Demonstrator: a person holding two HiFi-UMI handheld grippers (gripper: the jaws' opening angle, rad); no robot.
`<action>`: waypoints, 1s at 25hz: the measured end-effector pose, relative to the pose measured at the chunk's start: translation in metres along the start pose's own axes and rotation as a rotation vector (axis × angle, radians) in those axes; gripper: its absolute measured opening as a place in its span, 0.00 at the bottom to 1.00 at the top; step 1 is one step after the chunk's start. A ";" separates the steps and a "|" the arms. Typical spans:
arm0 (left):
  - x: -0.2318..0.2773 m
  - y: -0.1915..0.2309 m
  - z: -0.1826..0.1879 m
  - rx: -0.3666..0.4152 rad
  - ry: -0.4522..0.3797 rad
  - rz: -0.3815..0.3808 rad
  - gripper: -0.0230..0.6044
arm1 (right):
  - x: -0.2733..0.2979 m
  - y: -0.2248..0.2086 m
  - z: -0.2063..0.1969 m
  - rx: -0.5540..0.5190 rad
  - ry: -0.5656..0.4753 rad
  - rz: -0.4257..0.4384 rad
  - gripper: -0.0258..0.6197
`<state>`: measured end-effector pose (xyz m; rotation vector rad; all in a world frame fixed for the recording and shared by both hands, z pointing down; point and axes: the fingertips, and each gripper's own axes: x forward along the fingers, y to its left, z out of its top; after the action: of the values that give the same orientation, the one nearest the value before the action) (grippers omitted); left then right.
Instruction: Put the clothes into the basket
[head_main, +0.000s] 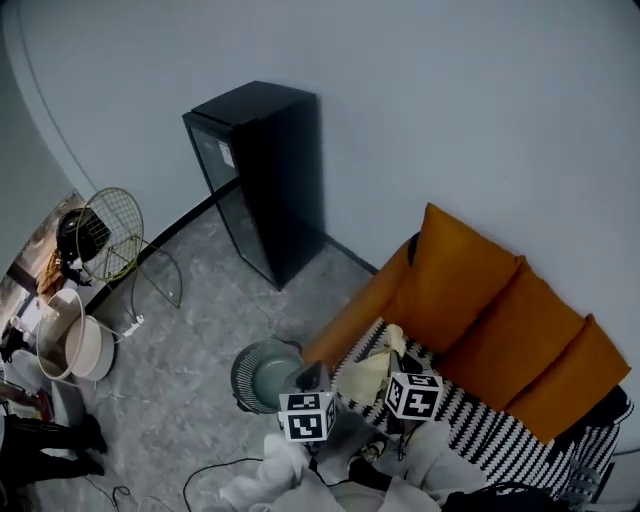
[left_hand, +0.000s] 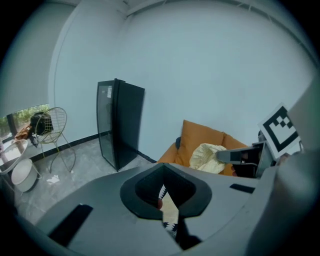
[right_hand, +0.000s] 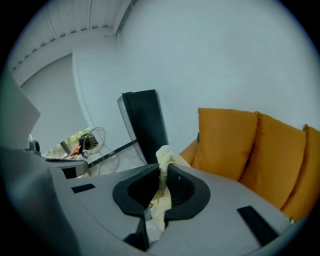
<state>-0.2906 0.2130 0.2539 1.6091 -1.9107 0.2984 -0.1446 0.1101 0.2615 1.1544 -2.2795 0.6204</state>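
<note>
The pale yellow garment (right_hand: 167, 154) hangs in the air over the near left end of the orange sofa (head_main: 480, 300). It is caught in the right gripper (right_hand: 162, 176). Its fingers (right_hand: 186, 192) are drawn almost together on a bunched fold. A knob of cloth stands out past the tips, and the rest trails down through the slit between them.

The left gripper (left_hand: 163, 182) is just to the left of the garment. Its fingers (left_hand: 137, 192) are closed at the tips, and nothing pokes out beyond them. Pale cloth and a black-and-white zigzag pattern show in the slit behind the tips. Whether any cloth is pinched there cannot be told.

The round grey basket (head_main: 243, 365) stands on the floor just left of the sofa arm, close beyond the left gripper. The garment is not in it. The striped blanket (head_main: 490, 420) covers the sofa seat.
</note>
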 end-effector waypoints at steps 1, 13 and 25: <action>-0.006 0.012 0.003 -0.011 -0.004 0.016 0.04 | 0.004 0.016 0.004 -0.014 0.001 0.021 0.12; -0.073 0.157 0.006 -0.173 -0.053 0.200 0.04 | 0.036 0.195 0.033 -0.173 0.021 0.230 0.12; -0.118 0.282 -0.035 -0.293 -0.041 0.340 0.04 | 0.074 0.322 0.002 -0.250 0.085 0.347 0.12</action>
<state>-0.5389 0.3936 0.2725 1.1079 -2.1442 0.1148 -0.4500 0.2372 0.2521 0.6091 -2.4191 0.4793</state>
